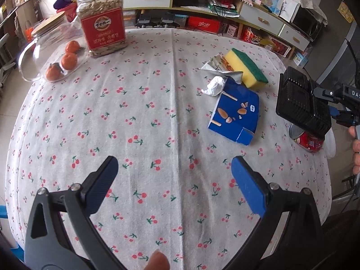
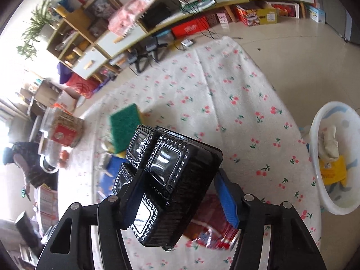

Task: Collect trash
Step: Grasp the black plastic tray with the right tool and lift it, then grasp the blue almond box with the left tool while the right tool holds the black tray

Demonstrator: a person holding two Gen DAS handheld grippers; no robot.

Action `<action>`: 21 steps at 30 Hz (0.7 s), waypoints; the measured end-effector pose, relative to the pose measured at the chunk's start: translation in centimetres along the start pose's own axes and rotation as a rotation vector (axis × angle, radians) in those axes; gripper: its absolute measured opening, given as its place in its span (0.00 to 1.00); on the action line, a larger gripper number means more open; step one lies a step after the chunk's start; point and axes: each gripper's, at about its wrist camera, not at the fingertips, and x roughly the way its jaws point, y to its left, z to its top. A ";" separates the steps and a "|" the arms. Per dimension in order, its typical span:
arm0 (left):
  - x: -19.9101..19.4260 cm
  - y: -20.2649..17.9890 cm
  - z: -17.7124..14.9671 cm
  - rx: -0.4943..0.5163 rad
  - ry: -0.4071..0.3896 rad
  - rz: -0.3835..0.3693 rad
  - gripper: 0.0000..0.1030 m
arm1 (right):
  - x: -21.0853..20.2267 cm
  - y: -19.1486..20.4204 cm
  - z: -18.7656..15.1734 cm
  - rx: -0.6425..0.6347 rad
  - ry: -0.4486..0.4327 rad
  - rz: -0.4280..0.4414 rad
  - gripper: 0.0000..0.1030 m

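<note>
Trash still litters the table point(image 1: 157, 112): blue box point(image 1: 236, 112), wad point(image 1: 214, 86), wrapper point(image 1: 216, 64), can point(image 1: 308, 141); left gripper point(image 1: 173, 177) spread, empty. Right gripper point(image 2: 177, 193) pinches the black tray point(image 2: 171, 180), lifted off the table; bin point(image 2: 315, 148) beside it already holds scraps.

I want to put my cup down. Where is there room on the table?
The wide cherry tablecloth is bare between the seed jar and the blue box. The far right is crowded: sponge, crumpled tissue, red can.
</note>
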 end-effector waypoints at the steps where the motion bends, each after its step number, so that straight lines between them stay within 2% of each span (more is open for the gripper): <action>1: 0.3 -0.5 0.3 0.017 -0.003 -0.004 0.97 | -0.7 0.1 0.0 -0.006 -0.015 0.004 0.61; 7: 2.2 -3.9 2.0 0.111 -0.008 -0.041 0.97 | -4.3 -0.3 -0.4 -0.025 -0.088 0.004 0.61; 12: 4.2 -5.8 3.7 0.205 -0.006 -0.025 0.97 | -6.3 -2.1 -0.9 -0.016 -0.118 -0.022 0.61; 19: 6.7 -6.5 5.7 0.213 0.053 -0.080 0.96 | -8.1 -5.8 -1.9 0.025 -0.131 -0.067 0.61; 21: 7.3 -6.7 5.5 0.209 0.070 -0.087 0.92 | -8.6 -6.9 -2.3 0.036 -0.137 -0.085 0.61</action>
